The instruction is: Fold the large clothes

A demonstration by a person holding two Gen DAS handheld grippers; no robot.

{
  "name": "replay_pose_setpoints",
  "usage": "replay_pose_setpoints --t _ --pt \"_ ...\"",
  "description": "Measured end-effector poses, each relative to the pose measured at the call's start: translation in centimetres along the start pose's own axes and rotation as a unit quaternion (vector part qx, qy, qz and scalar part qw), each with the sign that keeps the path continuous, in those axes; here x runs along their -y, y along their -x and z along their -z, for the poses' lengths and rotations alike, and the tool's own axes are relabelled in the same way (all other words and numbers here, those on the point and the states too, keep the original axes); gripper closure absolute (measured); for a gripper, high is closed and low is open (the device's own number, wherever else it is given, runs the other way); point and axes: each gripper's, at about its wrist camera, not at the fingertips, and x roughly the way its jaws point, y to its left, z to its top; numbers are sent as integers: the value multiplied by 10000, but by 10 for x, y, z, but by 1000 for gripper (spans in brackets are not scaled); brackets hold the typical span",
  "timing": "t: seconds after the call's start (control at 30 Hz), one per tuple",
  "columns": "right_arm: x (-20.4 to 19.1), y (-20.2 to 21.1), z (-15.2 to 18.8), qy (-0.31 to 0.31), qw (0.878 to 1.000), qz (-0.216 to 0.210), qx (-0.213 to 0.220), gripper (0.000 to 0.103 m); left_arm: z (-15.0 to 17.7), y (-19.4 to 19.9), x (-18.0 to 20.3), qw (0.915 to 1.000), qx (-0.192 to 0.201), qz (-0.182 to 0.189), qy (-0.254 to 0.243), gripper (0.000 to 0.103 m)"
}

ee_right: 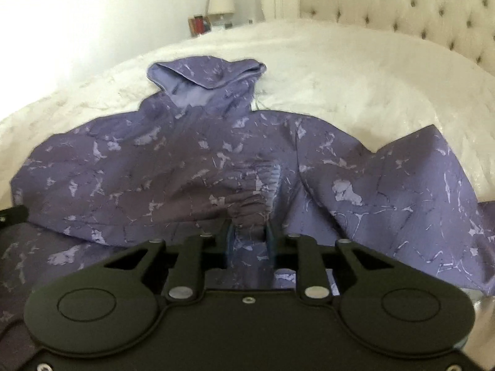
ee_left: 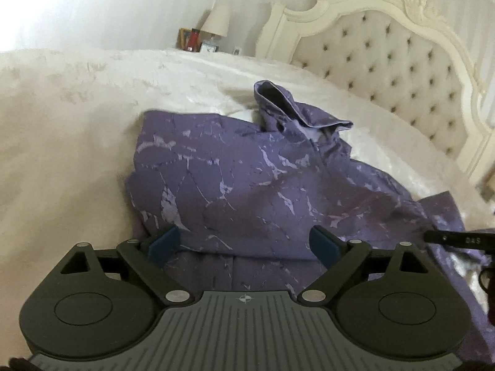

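A purple hooded jacket (ee_left: 247,170) with a pale marbled print lies spread on the white bedspread (ee_left: 77,108), its hood (ee_left: 294,108) toward the far side. In the left wrist view my left gripper (ee_left: 244,244) stands open low over the near part of the jacket, with nothing pinched between its blue pads. In the right wrist view the jacket (ee_right: 139,170) fills the middle and its hood (ee_right: 210,74) lies at the back. My right gripper (ee_right: 249,238) has its jaws drawn close on a bunched, gathered fold of the jacket's cloth. A sleeve (ee_right: 417,185) trails to the right.
A cream tufted headboard (ee_left: 386,55) with a carved frame rises at the back right. A lamp (ee_left: 216,18) and small items stand on a bedside table beyond the bed. Part of the other gripper (ee_left: 458,238) shows at the right edge of the left wrist view.
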Motion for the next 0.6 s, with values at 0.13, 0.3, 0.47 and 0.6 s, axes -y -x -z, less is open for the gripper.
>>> replay_pose_setpoints --t 0.13,0.3,0.47,0.6 --pt "6 -8 4 -302 9985 -159 -438 60 1 -7 11 9985 -215 -257 -443 12" --pt "21 33 1 -494 9981 -134 -347 37 4 -8 8 9982 -381 -149 -436 10" --pt "65 74 -5 -608 9964 473 -340 37 -1 1 3 9997 -236 71 -96 11" --pt "118 101 -4 -1074 9878 1072 -345 36 -3 14 8 9991 -67 411 -34 10"
